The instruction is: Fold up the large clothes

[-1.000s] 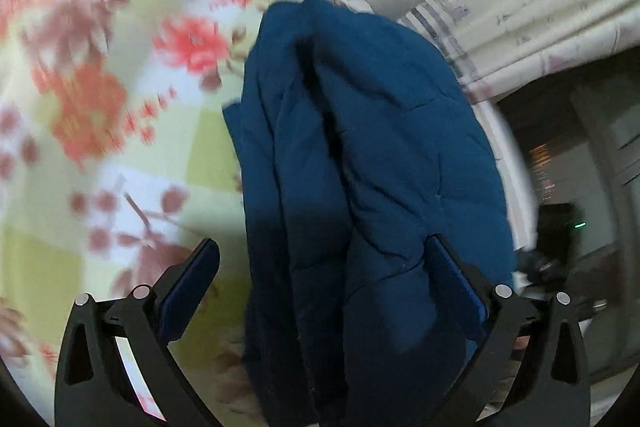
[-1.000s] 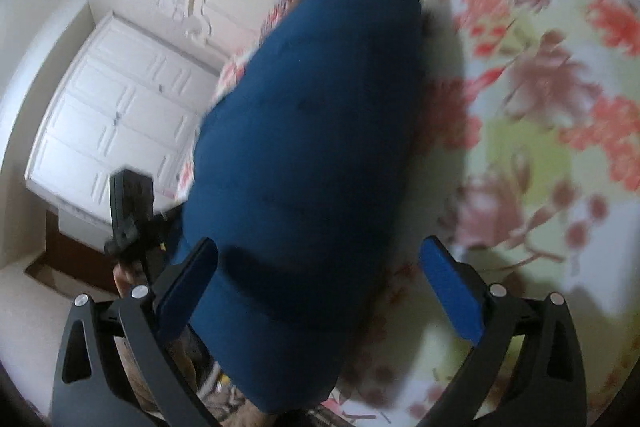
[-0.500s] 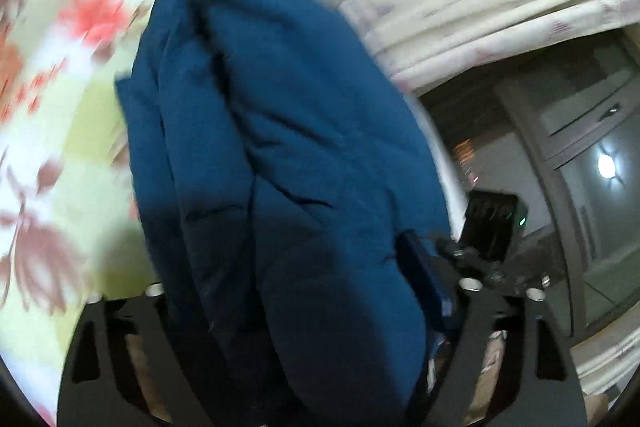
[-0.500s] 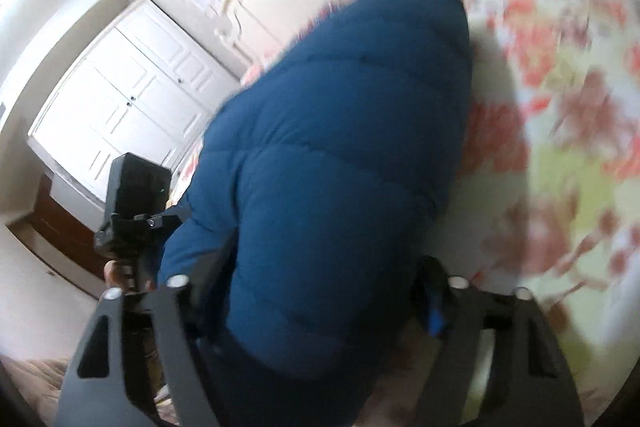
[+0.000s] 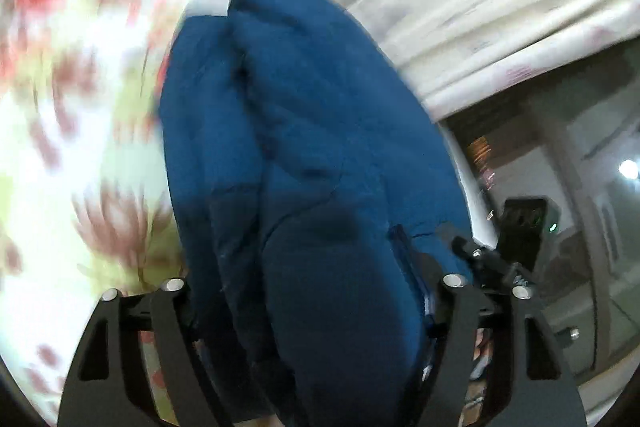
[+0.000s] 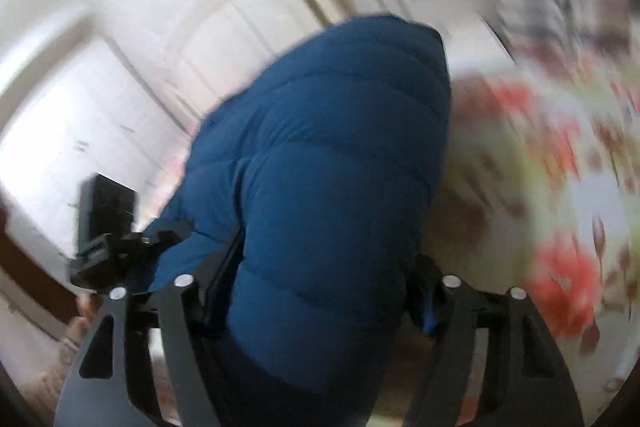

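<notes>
A thick blue quilted jacket (image 5: 304, 155) is bunched in folds on a flowered bedspread (image 5: 80, 131). My left gripper (image 5: 312, 311) is shut on the near end of the jacket, with the padding bulging between its fingers. In the right wrist view the same jacket (image 6: 332, 163) fills the middle. My right gripper (image 6: 320, 303) is shut on its near end too. Each gripper shows at the edge of the other's view: the right one (image 5: 516, 251) and the left one (image 6: 108, 239). The fingertips are hidden in the fabric.
Pale striped curtains (image 5: 500, 11) and a dark window (image 5: 560, 167) lie to the right in the left wrist view. White wardrobe doors (image 6: 92, 131) stand to the left in the right wrist view. The bedspread (image 6: 560, 187) extends to the right of the jacket.
Both grippers were open on either side of the jacket a second ago. They have closed on its near end, and both views have tilted up toward the walls.
</notes>
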`<state>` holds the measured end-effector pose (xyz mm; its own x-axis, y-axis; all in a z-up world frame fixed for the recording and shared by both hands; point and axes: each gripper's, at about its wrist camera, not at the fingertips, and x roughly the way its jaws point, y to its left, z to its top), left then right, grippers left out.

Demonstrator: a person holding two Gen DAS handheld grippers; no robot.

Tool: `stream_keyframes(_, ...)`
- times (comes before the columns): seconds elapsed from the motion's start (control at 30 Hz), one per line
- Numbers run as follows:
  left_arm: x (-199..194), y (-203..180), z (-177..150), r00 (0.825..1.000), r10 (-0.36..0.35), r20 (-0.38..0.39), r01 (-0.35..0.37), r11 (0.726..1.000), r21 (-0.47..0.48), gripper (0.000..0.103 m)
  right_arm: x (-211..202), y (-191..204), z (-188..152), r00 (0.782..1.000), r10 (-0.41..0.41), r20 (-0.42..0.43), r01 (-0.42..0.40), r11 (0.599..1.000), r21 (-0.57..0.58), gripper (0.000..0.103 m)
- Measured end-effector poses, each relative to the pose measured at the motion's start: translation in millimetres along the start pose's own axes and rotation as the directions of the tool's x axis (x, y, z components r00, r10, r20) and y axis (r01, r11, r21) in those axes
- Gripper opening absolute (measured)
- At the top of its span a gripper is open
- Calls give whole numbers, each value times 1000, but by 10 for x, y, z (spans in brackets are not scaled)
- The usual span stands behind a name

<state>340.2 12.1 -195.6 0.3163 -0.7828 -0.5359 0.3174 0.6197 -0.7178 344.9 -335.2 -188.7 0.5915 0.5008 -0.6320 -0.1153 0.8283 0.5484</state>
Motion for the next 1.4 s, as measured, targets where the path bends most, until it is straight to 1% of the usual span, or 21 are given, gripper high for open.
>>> stream_keyframes(0.07,-55,-14,-24,1000,17,1,-17,1000,21,88,-174,-68,-44,998,29,52,-29,1000,-2,91)
stream_keyframes(0.17,-420,-246,106,989,124,85,-133,986,106,87,-528,138,4,986,-63,157,74,995,-67,92)
stream_keyframes(0.23,-832,-589,323,931,215,295,-275,944,180,91,-761,468,30,969,-37,246,83,980,-179,91)
stream_keyframes(0.27,-924,-751,482,907,227,354,-310,930,199,91,-778,718,30,963,-30,269,101,962,-255,89)
stream_keyframes(0.3,-928,-871,622,900,235,368,-327,921,212,91,-750,894,-5,961,-34,276,120,945,-303,77)
stream_keyframes(0.37,-707,-1172,994,905,268,330,-360,896,260,91,-478,1347,18,967,-48,252,155,892,-425,58)
stream_keyframes(0.43,-207,-1396,1267,905,341,254,-415,836,358,91,-217,1732,-127,972,-61,228,179,820,-543,49)
stream_keyframes(0.5,269,-1364,1384,874,444,196,-484,767,422,91,136,2090,-443,977,-105,185,204,704,-680,49)
stream_keyframes(0.57,709,-1100,1435,830,548,99,-527,714,461,91,502,2215,-771,964,-205,168,259,602,-755,50)
stream_keyframes(0.6,915,-970,1435,797,601,55,-549,684,480,94,631,2218,-889,950,-247,190,300,559,-773,51)
stream_keyframes(0.63,993,-831,1408,790,611,46,-554,680,480,97,731,2224,-1009,935,-268,231,340,505,-793,51)
stream_keyframes(0.7,913,-646,1358,807,588,46,-547,716,434,98,836,2207,-1053,929,-282,238,351,473,-808,51)
stream_keyframes(0.8,832,-562,1218,790,607,83,-577,693,432,98,889,2179,-973,936,-279,213,330,491,-806,52)
stream_keyframes(0.9,641,-794,1105,750,641,166,-639,634,435,97,779,2186,-950,943,-259,210,317,507,-801,53)
stream_keyframes(0.97,241,-1090,907,724,623,297,-685,595,420,98,467,2123,-927,967,-192,169,250,582,-774,62)
stream_keyframes(1.0,104,-1187,848,718,609,337,-694,592,410,98,386,2118,-909,974,-165,156,225,606,-763,73)
stream_keyframes(1.1,-518,-1455,624,686,563,461,-723,600,343,98,-87,1936,-804,970,-111,215,228,709,-667,76)
stream_keyframes(1.2,-851,-1593,391,702,522,484,-697,642,320,98,-333,1589,-608,950,-155,270,277,816,-508,76)
stream_keyframes(1.27,-897,-1593,137,746,490,451,-650,683,334,98,-381,1355,-586,936,-205,287,313,857,-410,76)
stream_keyframes(1.33,-737,-1482,-203,788,482,382,-608,707,361,98,-173,1143,-573,936,-280,213,344,855,-389,77)
stream_keyframes(1.4,-453,-1339,-443,791,534,298,-612,684,398,98,-46,1183,-740,907,-351,231,420,786,-455,79)
